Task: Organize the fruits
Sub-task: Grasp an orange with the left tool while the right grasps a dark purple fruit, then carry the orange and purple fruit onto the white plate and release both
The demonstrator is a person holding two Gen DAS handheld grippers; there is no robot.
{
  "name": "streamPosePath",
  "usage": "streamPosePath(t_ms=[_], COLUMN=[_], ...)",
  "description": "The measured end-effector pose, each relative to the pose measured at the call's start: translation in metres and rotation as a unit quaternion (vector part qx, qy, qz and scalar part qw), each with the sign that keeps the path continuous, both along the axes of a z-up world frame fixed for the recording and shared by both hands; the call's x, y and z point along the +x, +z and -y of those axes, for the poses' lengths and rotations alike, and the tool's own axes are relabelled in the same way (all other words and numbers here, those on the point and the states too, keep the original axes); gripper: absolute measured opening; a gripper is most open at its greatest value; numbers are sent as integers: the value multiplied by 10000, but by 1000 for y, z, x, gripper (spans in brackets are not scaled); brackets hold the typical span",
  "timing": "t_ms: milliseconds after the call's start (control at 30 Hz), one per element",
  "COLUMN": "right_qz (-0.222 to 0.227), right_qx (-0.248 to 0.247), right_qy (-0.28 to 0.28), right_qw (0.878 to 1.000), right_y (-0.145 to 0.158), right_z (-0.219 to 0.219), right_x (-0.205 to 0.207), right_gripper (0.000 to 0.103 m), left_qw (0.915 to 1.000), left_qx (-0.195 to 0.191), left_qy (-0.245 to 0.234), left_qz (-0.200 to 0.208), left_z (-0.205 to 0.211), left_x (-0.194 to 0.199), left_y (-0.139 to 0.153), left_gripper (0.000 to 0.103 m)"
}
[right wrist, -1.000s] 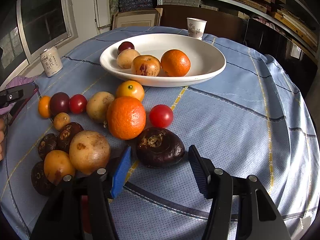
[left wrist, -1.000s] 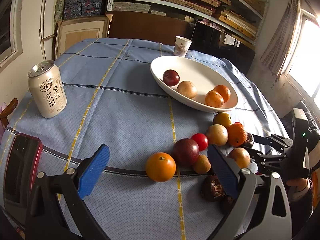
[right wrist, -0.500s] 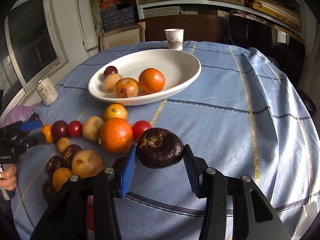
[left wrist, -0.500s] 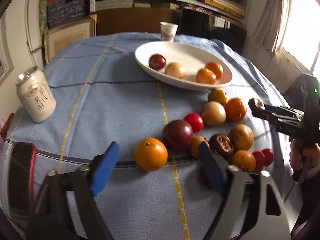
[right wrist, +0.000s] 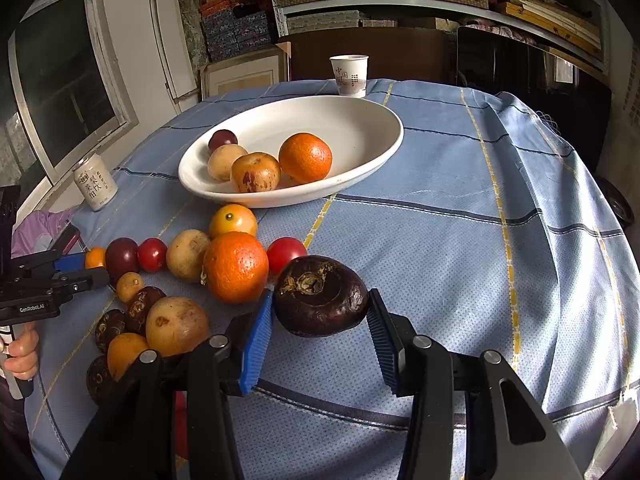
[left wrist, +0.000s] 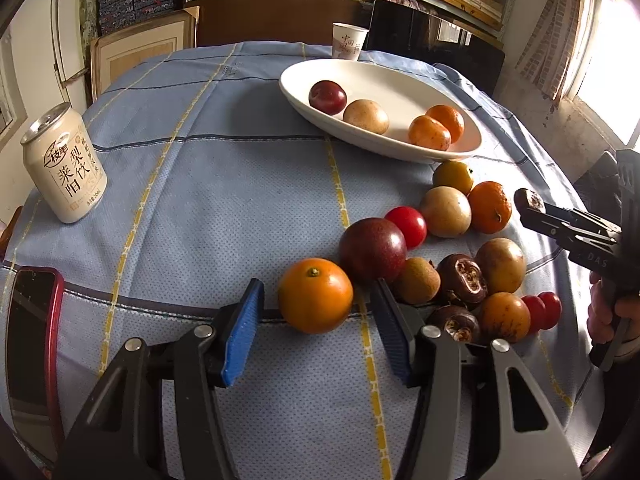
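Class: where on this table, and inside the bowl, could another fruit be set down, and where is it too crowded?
Free: the bowl's far half beyond the orange; bare tablecloth on its right; cloth between the can and bowl. Crowded: the fruit pile in front of the bowl.

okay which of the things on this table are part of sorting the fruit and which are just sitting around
Part of the job: white bowl, dark fruit in the right gripper, orange between the open left gripper fingers, loose fruit pile.

Just lying about: drink can, paper cup, phone.
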State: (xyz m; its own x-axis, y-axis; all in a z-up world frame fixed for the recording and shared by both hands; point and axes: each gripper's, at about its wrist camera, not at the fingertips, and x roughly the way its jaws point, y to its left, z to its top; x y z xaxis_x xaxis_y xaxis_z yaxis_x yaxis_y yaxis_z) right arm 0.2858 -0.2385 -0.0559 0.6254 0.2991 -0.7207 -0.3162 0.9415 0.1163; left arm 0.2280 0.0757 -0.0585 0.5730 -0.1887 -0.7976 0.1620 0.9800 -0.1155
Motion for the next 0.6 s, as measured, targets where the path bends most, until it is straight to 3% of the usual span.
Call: streamPosePath(t_ms=[167,600], right_qz=[8,150], right_qx=[-51,-16], right_qy=[19,-29], right_qw=[10000,9999], right_y=[0,5], right_z=[-1,1], right_x=[-1,-4], right_gripper=[48,48], left_qw=[10000,9999], left_qx=[-34,-24], left_qy=[-7,110], left_qz=[-58,53], left_z=[-1,-7], left_x=[2,-2], left_y=[-2,1], left_gripper=[38,38])
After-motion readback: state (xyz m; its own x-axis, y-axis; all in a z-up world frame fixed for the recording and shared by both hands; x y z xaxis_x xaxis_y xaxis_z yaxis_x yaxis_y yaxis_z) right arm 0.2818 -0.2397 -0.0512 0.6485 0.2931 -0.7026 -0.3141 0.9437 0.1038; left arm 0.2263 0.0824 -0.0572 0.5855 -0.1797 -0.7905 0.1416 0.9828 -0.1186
